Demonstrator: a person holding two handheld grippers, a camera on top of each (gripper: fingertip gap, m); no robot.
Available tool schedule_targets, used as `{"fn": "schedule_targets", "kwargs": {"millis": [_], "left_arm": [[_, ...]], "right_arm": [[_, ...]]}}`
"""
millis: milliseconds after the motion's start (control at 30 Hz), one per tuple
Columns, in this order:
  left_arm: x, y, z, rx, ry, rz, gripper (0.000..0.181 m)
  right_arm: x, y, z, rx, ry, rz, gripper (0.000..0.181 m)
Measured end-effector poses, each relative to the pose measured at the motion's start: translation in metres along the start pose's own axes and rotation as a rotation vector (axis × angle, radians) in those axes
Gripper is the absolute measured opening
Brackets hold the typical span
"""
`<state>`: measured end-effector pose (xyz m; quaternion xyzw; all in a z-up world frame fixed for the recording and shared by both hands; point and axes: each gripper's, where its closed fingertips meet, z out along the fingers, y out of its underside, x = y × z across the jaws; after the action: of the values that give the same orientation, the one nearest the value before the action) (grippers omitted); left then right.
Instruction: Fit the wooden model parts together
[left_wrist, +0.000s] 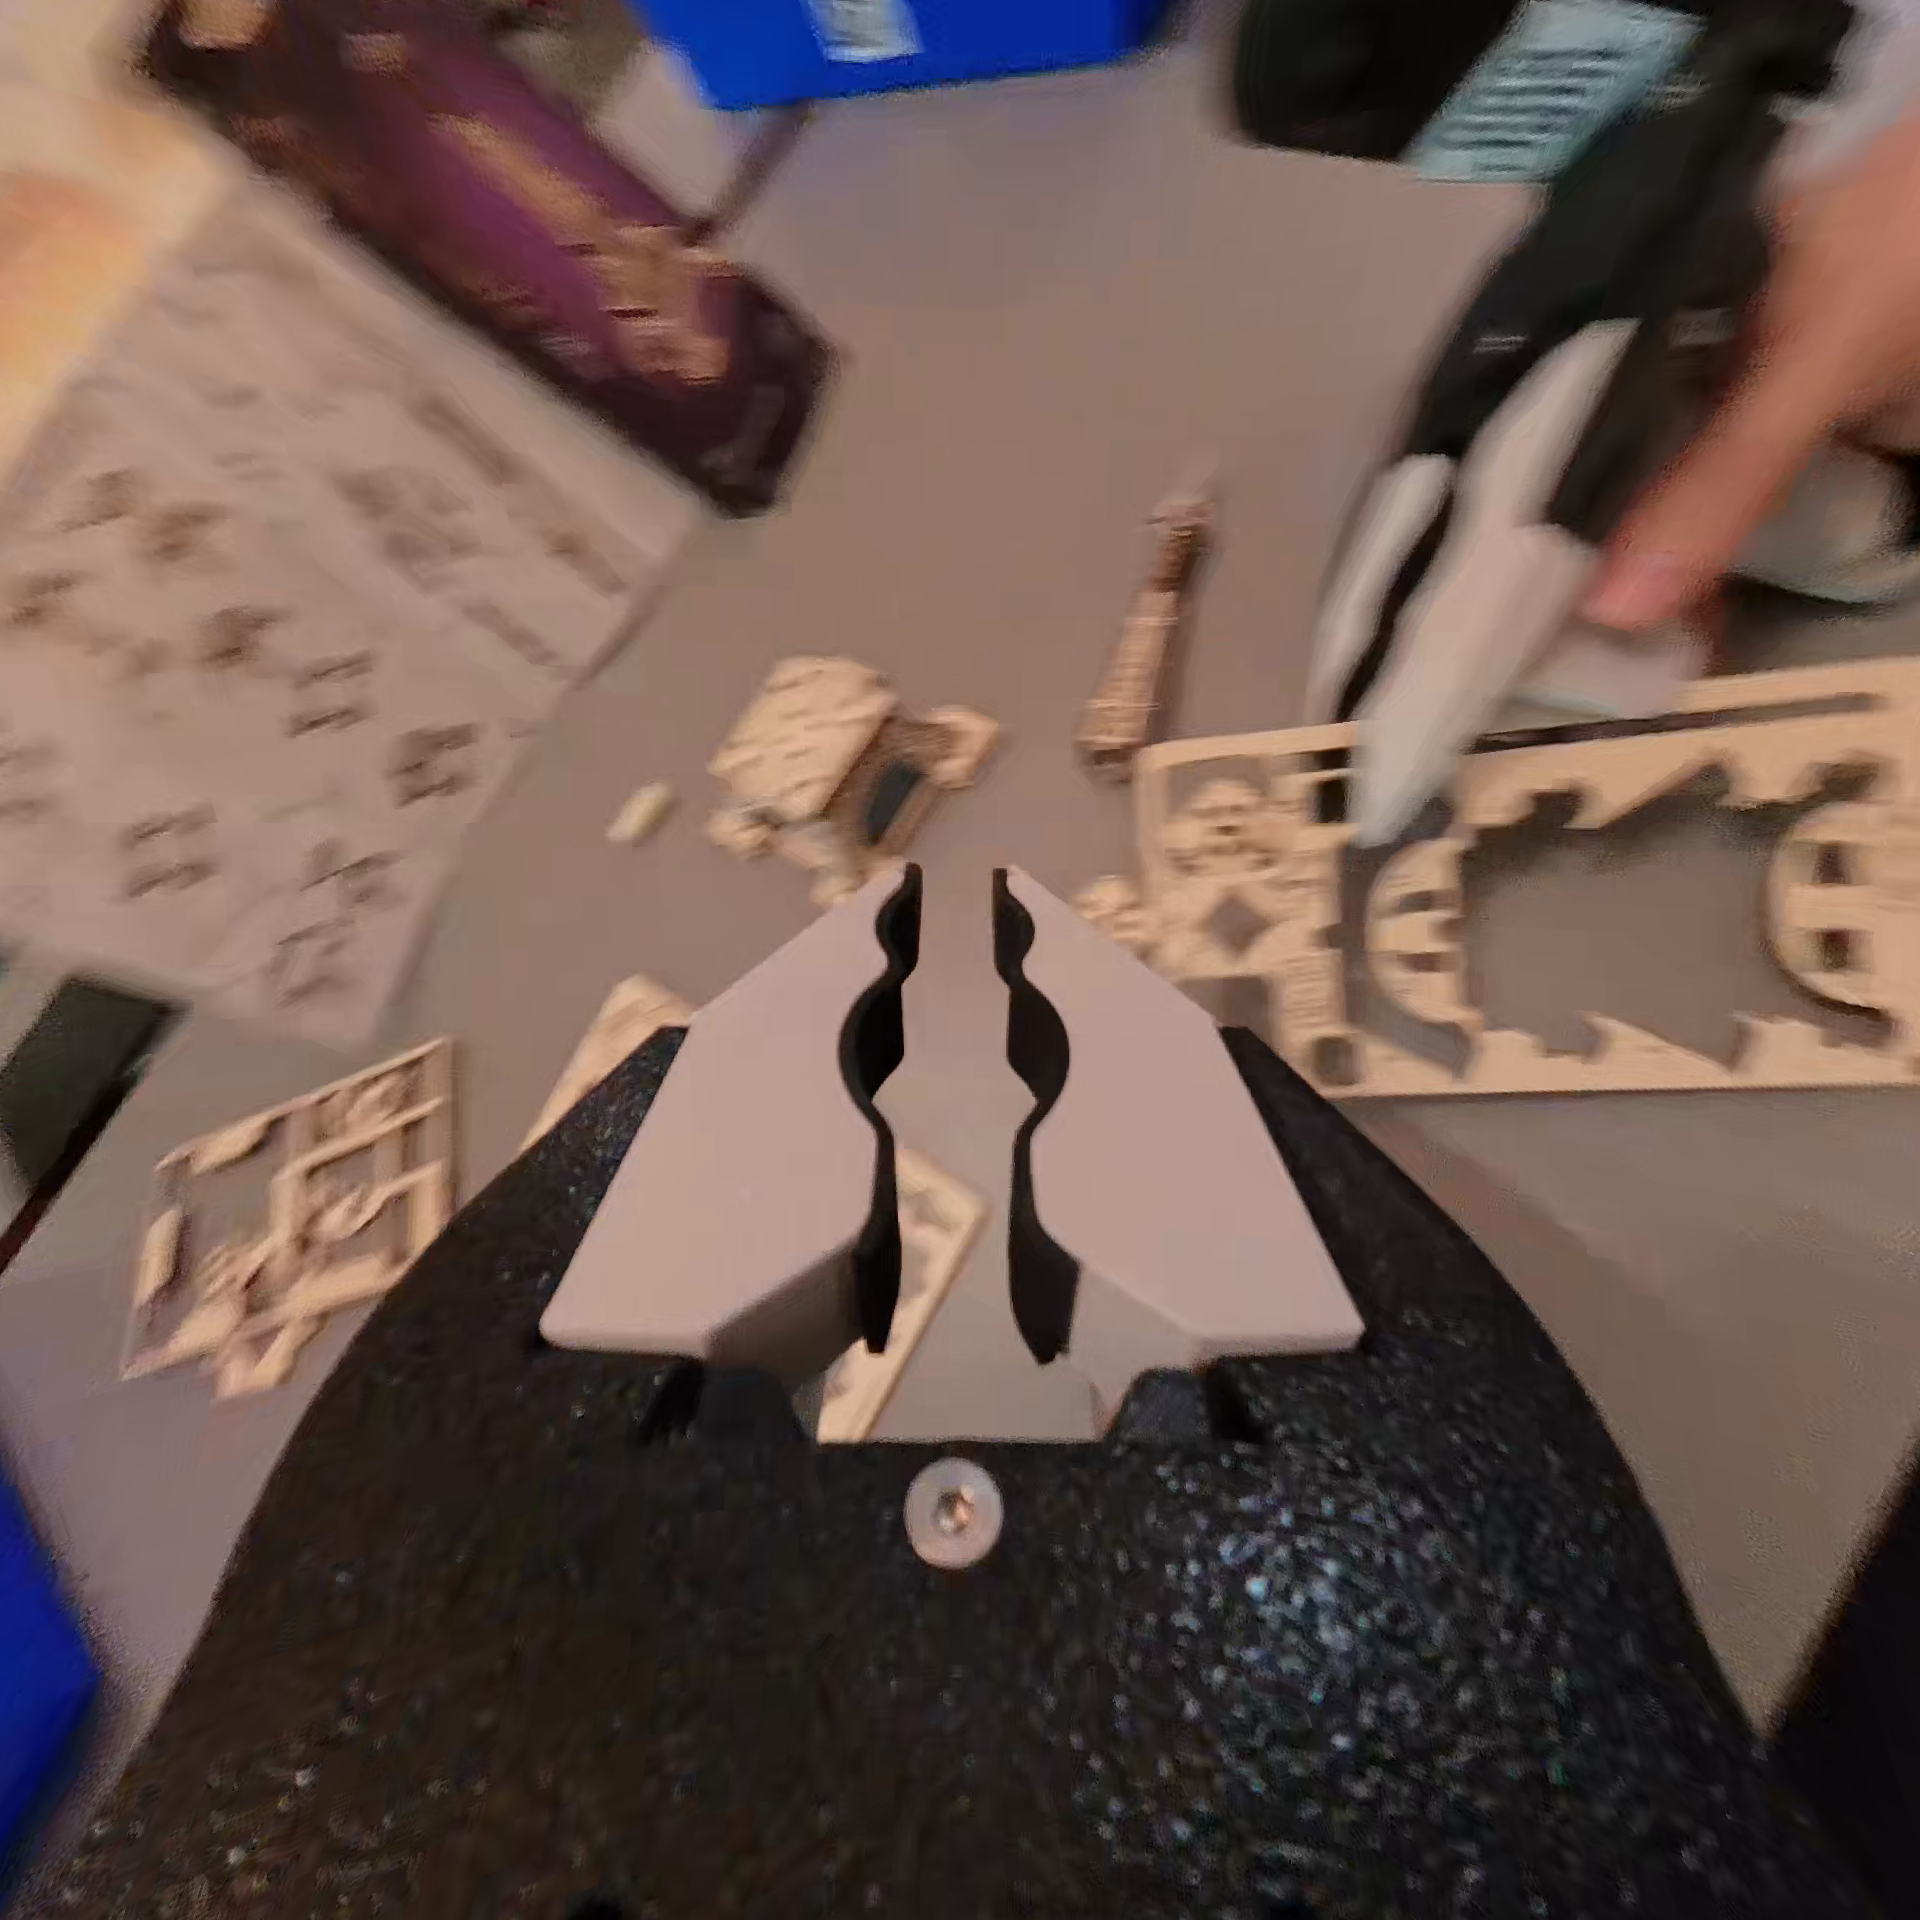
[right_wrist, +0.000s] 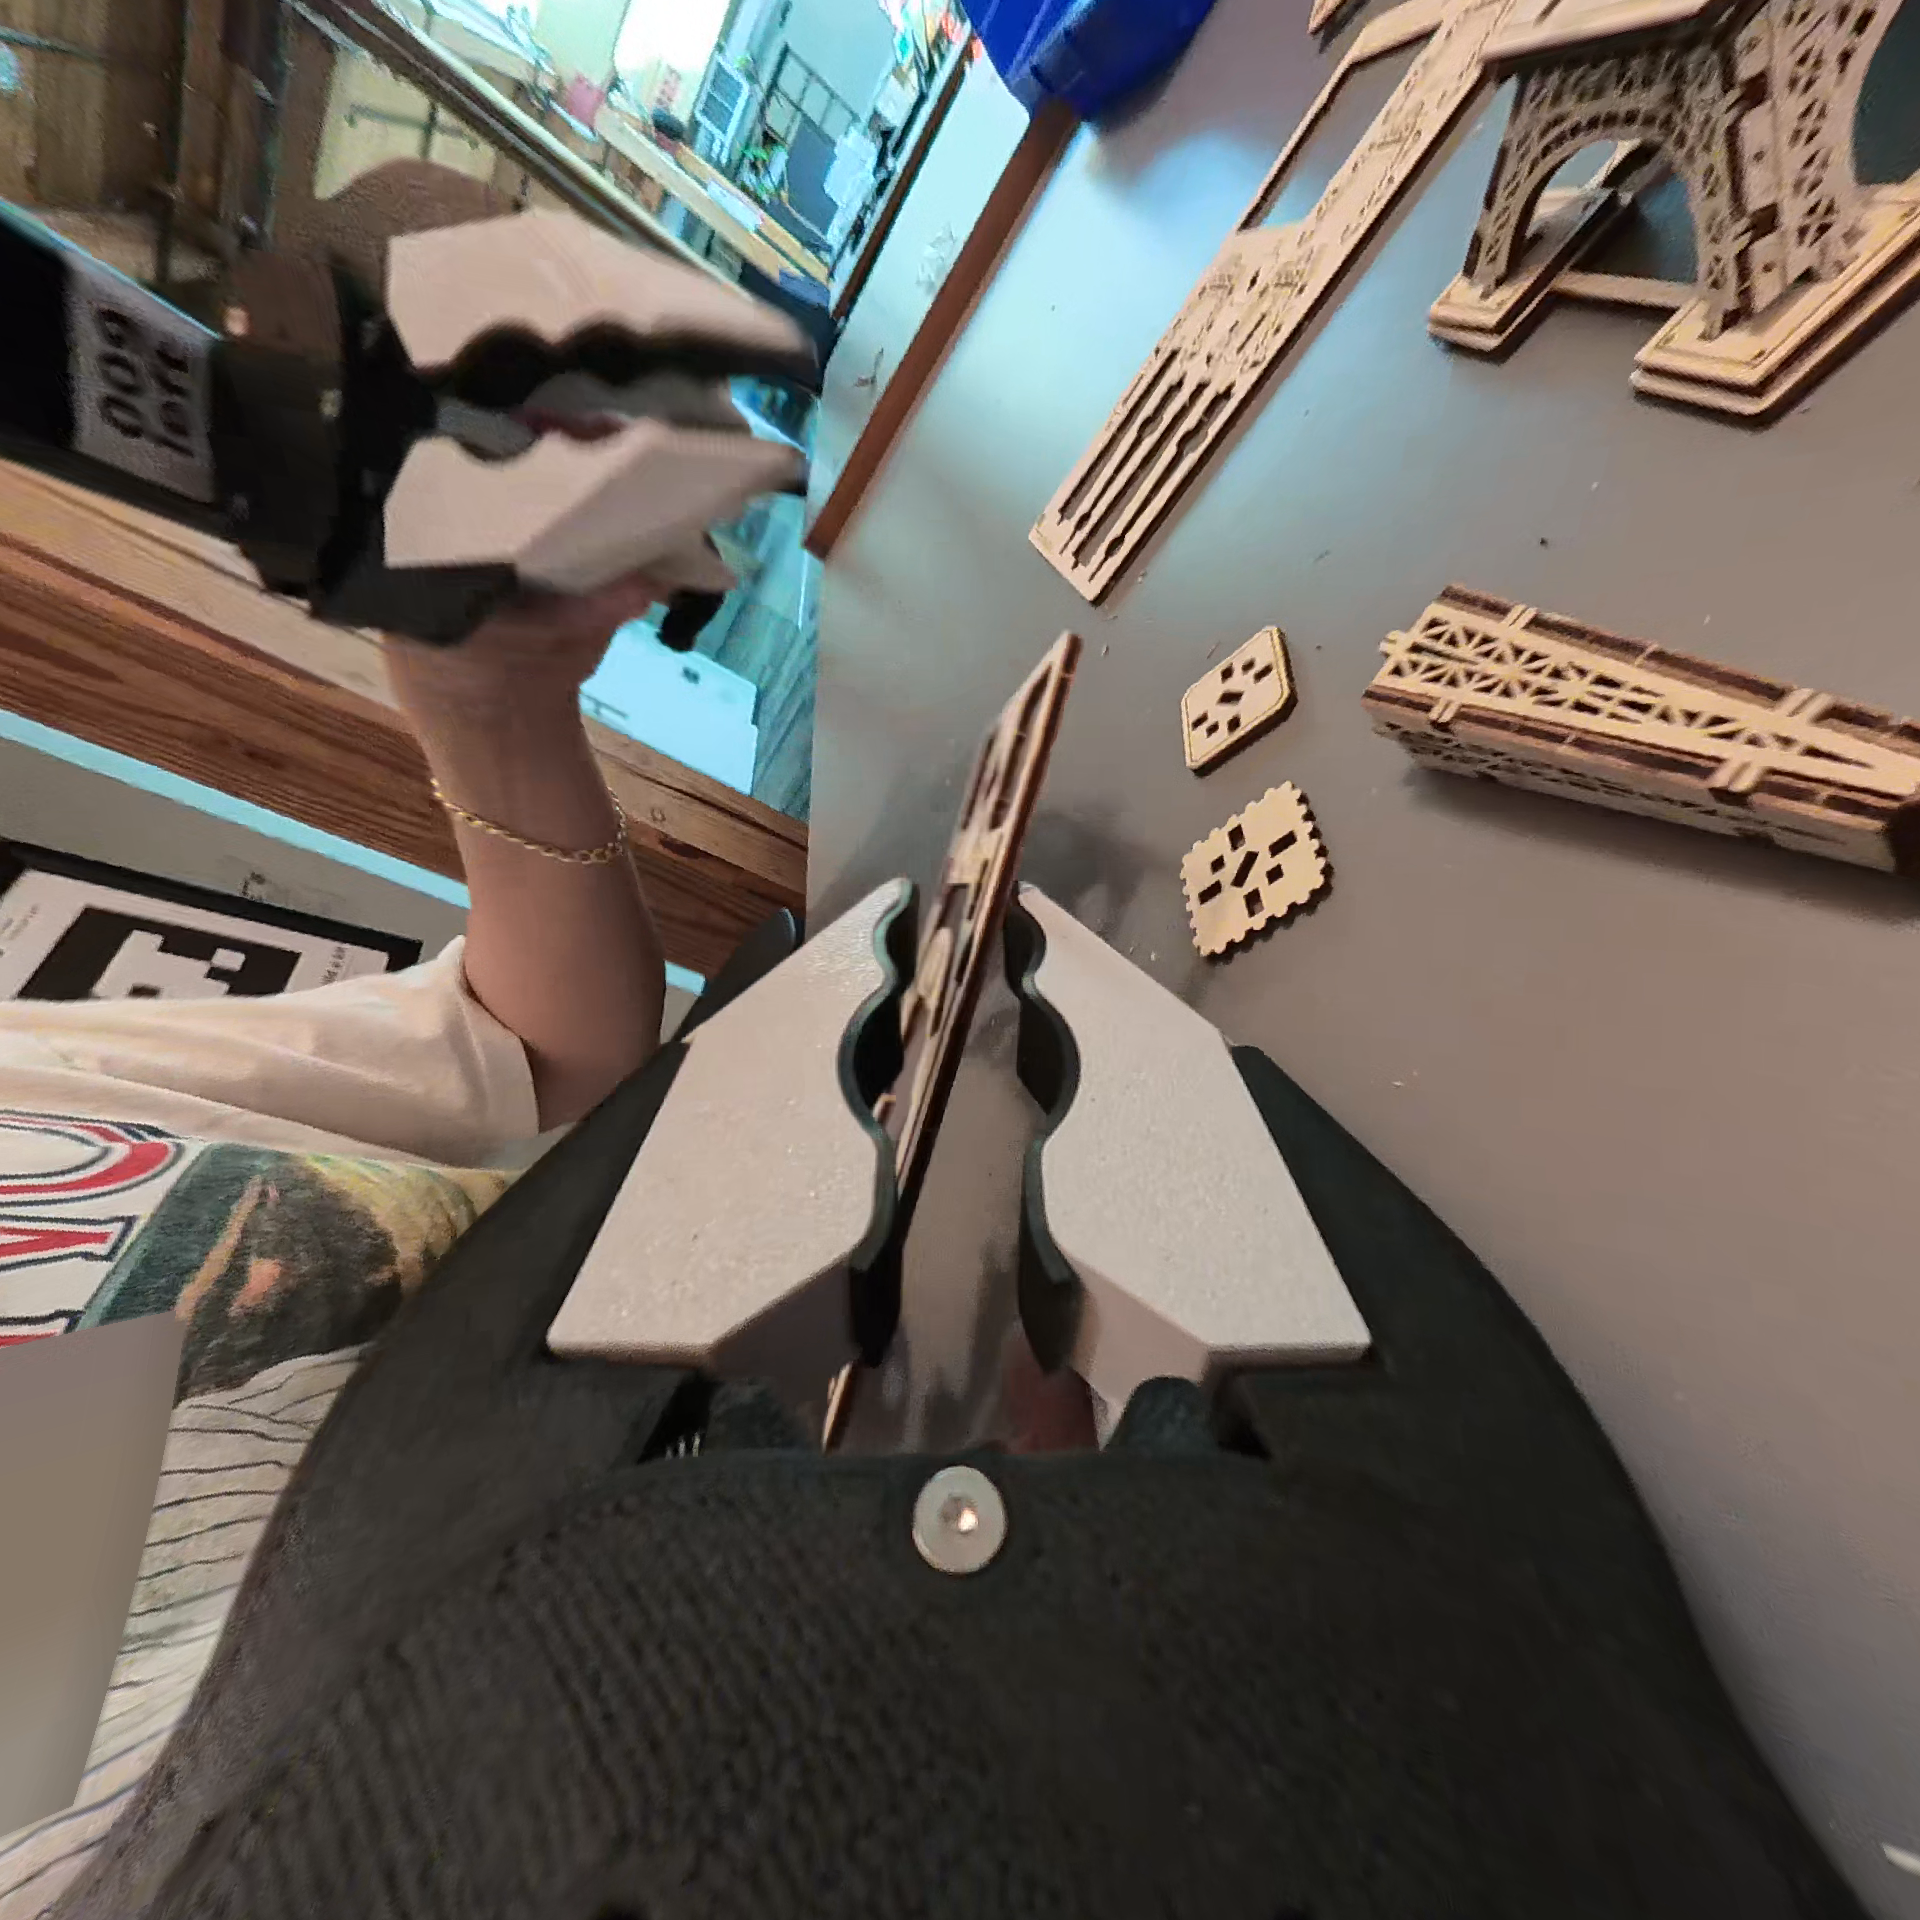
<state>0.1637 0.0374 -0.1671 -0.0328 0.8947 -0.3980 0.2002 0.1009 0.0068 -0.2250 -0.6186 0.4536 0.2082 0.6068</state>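
Observation:
My left gripper (left_wrist: 956, 883) is open by a narrow gap and holds nothing, hovering above the grey table (left_wrist: 1039, 364). Beyond it stands the wooden tower base (left_wrist: 831, 769), with a long tower segment (left_wrist: 1143, 634) lying behind. My right gripper (right_wrist: 961, 904) is shut on a thin wooden parts sheet (right_wrist: 997, 790), seen edge-on. In the left wrist view the right gripper (left_wrist: 1382, 790) grips this large cut-out sheet (left_wrist: 1558, 935) at its far edge. The right wrist view also shows the left gripper (right_wrist: 769, 416) raised off the table, the tower base (right_wrist: 1714, 187) and the segment (right_wrist: 1642, 727).
Two small square wooden plates (right_wrist: 1236, 698) (right_wrist: 1254, 868) lie near the segment, with a fretted sheet (right_wrist: 1226, 343) beyond. An instruction sheet (left_wrist: 260, 623), a purple box (left_wrist: 499, 229), a blue box (left_wrist: 883, 42), another parts sheet (left_wrist: 301, 1205) and a small peg (left_wrist: 641, 812) lie on the table.

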Motion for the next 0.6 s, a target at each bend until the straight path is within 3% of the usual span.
{"fn": "schedule_targets", "kwargs": {"millis": [33,100,167,200,267,467,600], "left_arm": [[-0.027,0.008,-0.009,0.005,-0.091,-0.044,0.014],[-0.084,0.037,-0.023,-0.039,-0.229,-0.131,0.028],[-0.129,0.081,-0.023,-0.145,-0.235,-0.221,0.056],[-0.149,0.102,-0.02,-0.207,-0.219,-0.24,0.06],[-0.177,0.128,-0.007,-0.283,-0.155,-0.195,0.046],[-0.2,0.154,0.048,-0.459,0.042,-0.182,0.043],[-0.203,0.175,0.07,-0.553,0.089,-0.329,0.045]], "right_arm": [[0.0,-0.004,-0.003,0.026,-0.001,0.001,0.016],[0.003,-0.009,-0.009,0.054,0.017,-0.01,0.018],[0.006,-0.01,-0.017,0.056,0.038,-0.016,0.024],[0.008,-0.011,-0.021,0.064,0.046,-0.017,0.027],[0.01,-0.013,-0.028,0.071,0.068,-0.02,0.036],[0.022,0.003,-0.042,-0.06,0.279,-0.105,0.076],[0.022,0.015,-0.06,-0.116,0.35,-0.13,0.082]]}}
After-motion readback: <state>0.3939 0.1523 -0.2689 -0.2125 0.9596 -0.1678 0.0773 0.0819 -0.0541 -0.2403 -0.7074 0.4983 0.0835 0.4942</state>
